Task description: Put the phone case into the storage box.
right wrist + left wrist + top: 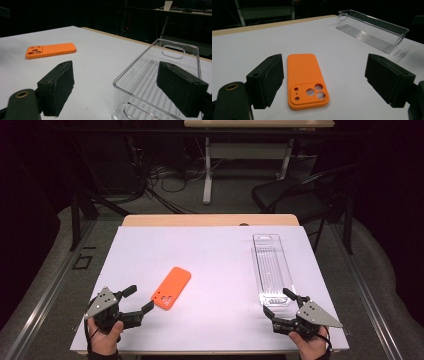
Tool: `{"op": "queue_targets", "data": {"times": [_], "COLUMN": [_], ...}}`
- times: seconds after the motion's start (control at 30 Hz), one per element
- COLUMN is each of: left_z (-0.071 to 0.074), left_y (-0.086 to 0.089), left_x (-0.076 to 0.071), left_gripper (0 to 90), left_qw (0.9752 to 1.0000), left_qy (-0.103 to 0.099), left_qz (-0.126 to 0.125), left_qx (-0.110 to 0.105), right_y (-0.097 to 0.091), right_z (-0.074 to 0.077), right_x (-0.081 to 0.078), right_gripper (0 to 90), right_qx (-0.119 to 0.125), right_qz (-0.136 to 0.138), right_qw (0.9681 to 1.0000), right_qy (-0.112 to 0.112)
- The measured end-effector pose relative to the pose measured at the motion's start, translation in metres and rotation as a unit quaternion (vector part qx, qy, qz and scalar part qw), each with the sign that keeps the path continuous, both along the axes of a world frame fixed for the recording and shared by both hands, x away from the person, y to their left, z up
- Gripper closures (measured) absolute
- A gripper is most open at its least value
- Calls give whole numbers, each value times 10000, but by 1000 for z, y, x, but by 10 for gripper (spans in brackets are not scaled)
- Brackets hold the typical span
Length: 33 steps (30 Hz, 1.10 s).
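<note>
Bench (pixel 210 255), white-topped. Clear tray (pixel 271 267) at right of frame, empty. Orange phone case (pixel 172 287) lower centre-left, lying flat. Left gripper (pixel 140 300) spread just short of case; right gripper (pixel 278 303) spread at tray's near end. Risk: thin flat case skids if jaws nudge it.

Black two-jawed tongs (pixel 137 299) with grey three-cornered plates, dark cuffs.
</note>
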State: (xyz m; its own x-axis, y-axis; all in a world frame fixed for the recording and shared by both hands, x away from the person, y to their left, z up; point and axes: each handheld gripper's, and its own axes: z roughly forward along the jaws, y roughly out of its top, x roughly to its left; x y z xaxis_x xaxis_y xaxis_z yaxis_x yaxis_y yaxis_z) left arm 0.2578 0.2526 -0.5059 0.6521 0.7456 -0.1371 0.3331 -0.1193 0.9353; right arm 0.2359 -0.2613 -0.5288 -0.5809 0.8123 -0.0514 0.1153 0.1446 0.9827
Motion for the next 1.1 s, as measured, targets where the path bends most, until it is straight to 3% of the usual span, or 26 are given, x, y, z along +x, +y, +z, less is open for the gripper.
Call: {"op": "queue_targets", "data": {"times": [0.17, 0.27, 0.37, 0.43, 0.67, 0.9, 1.1], "left_z": [4, 6, 8, 11, 18, 22, 24], "left_y": [-3, -4, -6, -7, -12, -19, -25], "left_x": [6, 12, 17, 22, 33, 46, 58], "left_gripper": [157, 157, 158, 159, 159, 164, 168], "left_qw": [9993, 9974, 9958, 9938, 9897, 9797, 9716], "left_qy": [296, 634, 832, 1002, 1236, 1726, 1965], "left_qz": [153, 270, 293, 243, 152, 73, 39], "left_qx": [184, 207, 264, 418, 711, 1020, 1321], "right_y": [1, 2, 4, 4, 3, 2, 2], "right_z": [1, 1, 1, 1, 1, 0, -1], "right_x": [-1, -3, -3, -3, -2, -2, -1], "right_gripper": [139, 139, 139, 139, 139, 139, 139], "right_qx": [-38, -177, -232, -222, -219, -211, -204], "right_qz": [-14, -5, 0, 7, 4, 15, 14], "right_qw": [10000, 9998, 9997, 9997, 9998, 9998, 9998], "right_qy": [4, -27, -54, -30, -6, 47, 64]}}
